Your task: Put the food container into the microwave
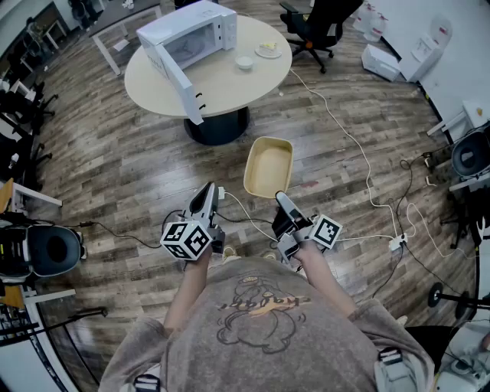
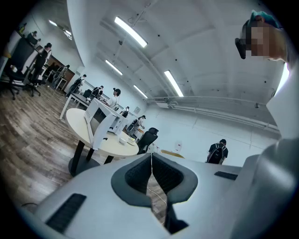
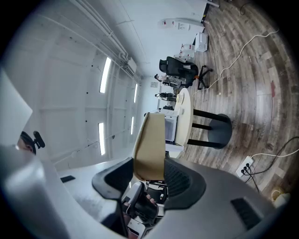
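Note:
The food container [image 1: 269,166], an empty beige tray, hangs above the wooden floor in the head view, and my right gripper [image 1: 282,197] is shut on its near rim. In the right gripper view the container [image 3: 149,144] stands on edge between the two pads of my right gripper [image 3: 148,175]. My left gripper [image 1: 208,190] is beside it at the left, shut with nothing in it; its pads meet in my left gripper's [image 2: 151,161] own view. The white microwave [image 1: 191,34] stands on the round table [image 1: 230,84] ahead with its door [image 1: 178,76] swung open, well beyond both grippers.
A small white bowl [image 1: 244,63] and a plate with food [image 1: 268,50] sit on the table to the right of the microwave. A black office chair [image 1: 314,23] stands behind it. White cables and a power strip [image 1: 396,243] lie on the floor to the right.

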`<state>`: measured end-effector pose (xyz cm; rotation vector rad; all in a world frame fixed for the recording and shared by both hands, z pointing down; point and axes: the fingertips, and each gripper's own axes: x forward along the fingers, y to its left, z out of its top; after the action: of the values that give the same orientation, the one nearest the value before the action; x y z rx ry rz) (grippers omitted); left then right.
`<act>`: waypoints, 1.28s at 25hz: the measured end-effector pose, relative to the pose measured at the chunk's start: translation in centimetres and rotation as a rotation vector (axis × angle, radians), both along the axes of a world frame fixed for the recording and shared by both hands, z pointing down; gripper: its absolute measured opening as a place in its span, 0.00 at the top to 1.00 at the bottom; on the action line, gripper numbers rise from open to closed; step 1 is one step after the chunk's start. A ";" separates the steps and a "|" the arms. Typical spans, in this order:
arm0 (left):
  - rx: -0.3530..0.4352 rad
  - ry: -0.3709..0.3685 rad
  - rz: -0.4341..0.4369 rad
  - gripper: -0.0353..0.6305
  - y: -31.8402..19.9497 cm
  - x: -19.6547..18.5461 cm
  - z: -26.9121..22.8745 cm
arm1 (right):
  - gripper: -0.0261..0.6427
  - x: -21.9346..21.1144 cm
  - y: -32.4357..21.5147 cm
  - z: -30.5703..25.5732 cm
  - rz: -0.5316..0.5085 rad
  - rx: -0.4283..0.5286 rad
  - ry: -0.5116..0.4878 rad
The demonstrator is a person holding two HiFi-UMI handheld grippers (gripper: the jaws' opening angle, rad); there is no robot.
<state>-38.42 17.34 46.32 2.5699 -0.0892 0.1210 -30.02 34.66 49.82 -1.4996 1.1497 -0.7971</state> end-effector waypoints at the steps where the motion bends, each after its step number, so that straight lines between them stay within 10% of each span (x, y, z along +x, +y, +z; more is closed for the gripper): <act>1: 0.005 0.000 -0.001 0.90 0.0 0.0 -0.1 | 0.65 0.0 -0.1 -0.1 0.000 0.004 -0.001; 32: 0.058 -0.028 0.167 0.90 -3.5 2.6 1.7 | 0.65 -0.5 -1.8 1.0 0.155 0.037 -0.059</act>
<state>-35.83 13.85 48.06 2.6316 0.1134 0.2198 -30.49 32.83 50.79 -1.5052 0.9866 -0.7054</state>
